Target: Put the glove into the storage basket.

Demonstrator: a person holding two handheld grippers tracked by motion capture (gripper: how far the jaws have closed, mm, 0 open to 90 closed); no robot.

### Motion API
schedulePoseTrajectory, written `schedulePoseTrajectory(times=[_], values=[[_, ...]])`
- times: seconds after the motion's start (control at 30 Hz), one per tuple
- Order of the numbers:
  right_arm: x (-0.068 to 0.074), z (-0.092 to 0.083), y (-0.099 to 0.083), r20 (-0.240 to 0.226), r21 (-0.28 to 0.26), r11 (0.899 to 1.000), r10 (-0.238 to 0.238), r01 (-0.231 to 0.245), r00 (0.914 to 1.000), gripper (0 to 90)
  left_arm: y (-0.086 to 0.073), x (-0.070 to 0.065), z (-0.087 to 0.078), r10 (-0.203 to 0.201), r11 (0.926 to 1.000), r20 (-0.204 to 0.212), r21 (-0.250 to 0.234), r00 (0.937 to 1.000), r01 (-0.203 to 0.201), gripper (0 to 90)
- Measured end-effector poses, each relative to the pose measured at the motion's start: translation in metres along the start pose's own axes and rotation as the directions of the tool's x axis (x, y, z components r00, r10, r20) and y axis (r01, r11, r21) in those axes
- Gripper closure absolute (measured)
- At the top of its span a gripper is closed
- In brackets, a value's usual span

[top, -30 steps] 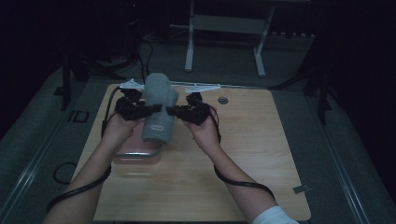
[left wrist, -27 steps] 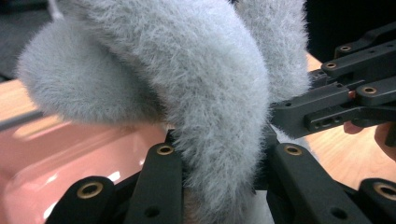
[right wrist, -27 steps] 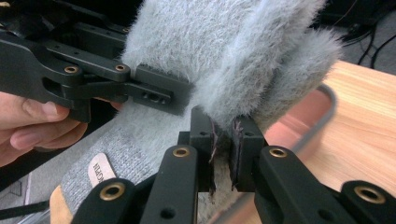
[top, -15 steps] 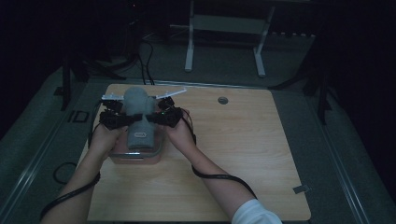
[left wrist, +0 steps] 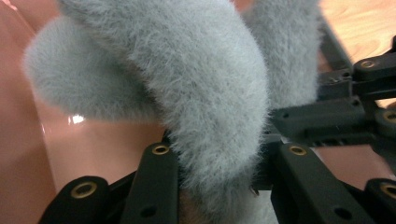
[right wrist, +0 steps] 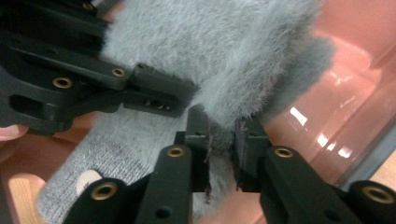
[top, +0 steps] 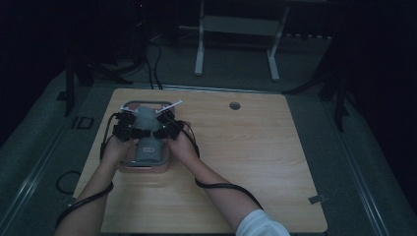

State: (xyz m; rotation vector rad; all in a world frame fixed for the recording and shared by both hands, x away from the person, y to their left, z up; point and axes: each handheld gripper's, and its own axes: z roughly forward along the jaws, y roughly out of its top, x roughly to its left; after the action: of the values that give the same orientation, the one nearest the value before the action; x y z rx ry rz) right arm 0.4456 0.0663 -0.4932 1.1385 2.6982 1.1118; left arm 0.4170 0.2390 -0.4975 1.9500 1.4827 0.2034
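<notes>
Both the left gripper [top: 129, 129] and right gripper [top: 164, 129] pinch the fluffy grey glove [top: 147, 129] in their jaws, which have just been easing apart, to lay it into the pink container [top: 129, 166].

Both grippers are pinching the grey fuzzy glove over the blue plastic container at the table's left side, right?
Not blue: the container is pink, as both gripper views show. The left gripper and right gripper do pinch the grey fuzzy glove over it.

A fluffy grey glove [top: 147, 135] lies lengthwise in the pink tub [top: 129, 166], pinched between the left claw [top: 132, 129] and right claw [top: 162, 129].
</notes>
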Motion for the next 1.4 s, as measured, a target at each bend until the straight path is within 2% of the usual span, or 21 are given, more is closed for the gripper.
schedulePoseTrajectory(times=[0.07, 0.13, 0.2, 0.27, 0.33, 0.37, 0.4, 0.5, 0.6, 0.63, 0.7, 0.77, 0.8, 0.83, 0.9, 0.93, 1.03, 1.1, 1.2, 1.33, 1.4], values=[[-0.001, -0.001, 0.000, -0.002, -0.001, 1.000, 0.020, -0.020, 0.9998, 73.4, 0.002, 0.000, 0.005, 0.003, 0.9996, -0.019, 0.028, 0.9998, -0.002, 68.9], [-0.001, -0.003, 0.001, 0.003, 0.000, 1.000, 0.009, -0.009, 1.0000, 70.8, 0.002, -0.002, 0.010, 0.012, 0.9990, -0.050, 0.045, 0.9987, -0.010, 68.4], [0.000, -0.007, 0.002, 0.009, -0.011, 1.000, 0.004, -0.004, 1.0000, 69.5, 0.003, -0.001, 0.014, 0.014, 0.9975, -0.057, 0.069, 0.9983, -0.010, 66.4], [0.000, -0.013, 0.004, -0.003, -0.028, 1.000, -0.004, 0.004, 1.0000, 68.6, 0.003, -0.002, 0.018, 0.015, 0.9966, -0.078, 0.082, 0.9969, -0.009, 62.6], [0.002, -0.019, 0.005, 0.010, -0.042, 0.999, -0.024, 0.025, 0.9997, 67.0, 0.003, -0.004, 0.020, 0.029, 0.9960, -0.103, 0.087, 0.9942, -0.020, 58.9], [0.002, -0.022, 0.005, 0.009, -0.046, 0.998, -0.030, 0.030, 0.9995, 65.5, 0.004, -0.005, 0.020, 0.019, 0.9961, -0.115, 0.088, 0.9932, -0.009, 54.4], [0.002, -0.025, 0.004, 0.008, -0.056, 0.998, -0.030, 0.030, 0.9995, 63.1, 0.004, -0.005, 0.020, 0.016, 0.9966, -0.129, 0.083, 0.9916, -0.005, 50.0], [-0.001, -0.035, 0.001, -0.001, -0.081, 0.996, -0.027, 0.026, 0.9996, 57.5, 0.004, -0.008, 0.017, 0.041, 0.9978, -0.135, 0.057, 0.9900, -0.033, 43.3], [-0.006, -0.043, -0.002, 0.004, -0.102, 0.994, -0.028, 0.028, 0.9996, 49.6, 0.005, -0.010, 0.010, 0.047, 0.9989, -0.157, 0.012, 0.9865, -0.046, 33.6], [-0.008, -0.046, -0.003, -0.008, -0.108, 0.994, -0.027, 0.026, 0.9996, 46.9, 0.006, -0.011, 0.008, 0.048, 0.9988, -0.163, -0.001, 0.9855, -0.049, 31.2], [-0.012, -0.049, -0.006, -0.010, -0.102, 0.994, -0.036, 0.035, 0.9993, 41.7, 0.007, -0.012, 0.005, 0.056, 0.9984, -0.152, 0.002, 0.9867, -0.056, 26.1], [-0.014, -0.053, -0.008, -0.017, -0.101, 0.993, -0.059, 0.056, 0.9981, 35.9, 0.006, -0.015, -0.001, 0.087, 0.9961, -0.162, 0.000, 0.9829, -0.088, 21.3], [-0.015, -0.056, -0.010, -0.025, -0.108, 0.992, -0.065, 0.062, 0.9976, 32.8, 0.006, -0.016, -0.005, 0.090, 0.9954, -0.167, -0.017, 0.9819, -0.094, 20.0], [-0.016, -0.059, -0.012, -0.023, -0.114, 0.991, -0.075, 0.072, 0.9969, 29.3, 0.006, -0.016, -0.009, 0.077, 0.9956, -0.157, -0.041, 0.9845, -0.085, 19.9], [-0.017, -0.066, -0.017, -0.051, -0.122, 0.987, -0.108, 0.102, 0.9928, 23.5, 0.005, -0.017, -0.018, 0.074, 0.9931, -0.139, -0.081, 0.9875, -0.086, 19.6], [-0.018, -0.070, -0.019, -0.057, -0.132, 0.986, -0.114, 0.106, 0.9919, 23.1, 0.004, -0.020, -0.023, 0.081, 0.9897, -0.128, -0.107, 0.9885, -0.095, 19.3], [-0.020, -0.078, -0.023, -0.070, -0.160, 0.980, -0.127, 0.115, 0.9895, 19.1, 0.000, -0.025, -0.029, 0.095, 0.9839, -0.111, -0.141, 0.9893, -0.110, 16.7], [-0.021, -0.082, -0.027, -0.066, -0.170, 0.977, -0.141, 0.128, 0.9878, 18.9, -0.003, -0.029, -0.030, 0.109, 0.9820, -0.095, -0.144, 0.9895, -0.122, 16.3], [-0.024, -0.084, -0.033, -0.045, -0.160, 0.975, -0.160, 0.151, 0.9861, 19.0, -0.008, -0.036, -0.032, 0.135, 0.9780, -0.096, -0.147, 0.9861, -0.149, 16.0], [-0.030, -0.086, -0.042, -0.050, -0.150, 0.979, -0.149, 0.140, 0.9875, 19.0, -0.013, -0.045, -0.035, 0.177, 0.9694, -0.093, -0.156, 0.9798, -0.190, 16.0], [-0.033, -0.087, -0.048, -0.050, -0.140, 0.979, -0.153, 0.145, 0.9870, 19.0, -0.017, -0.049, -0.038, 0.195, 0.9644, -0.057, -0.170, 0.9791, -0.202, 15.9]])
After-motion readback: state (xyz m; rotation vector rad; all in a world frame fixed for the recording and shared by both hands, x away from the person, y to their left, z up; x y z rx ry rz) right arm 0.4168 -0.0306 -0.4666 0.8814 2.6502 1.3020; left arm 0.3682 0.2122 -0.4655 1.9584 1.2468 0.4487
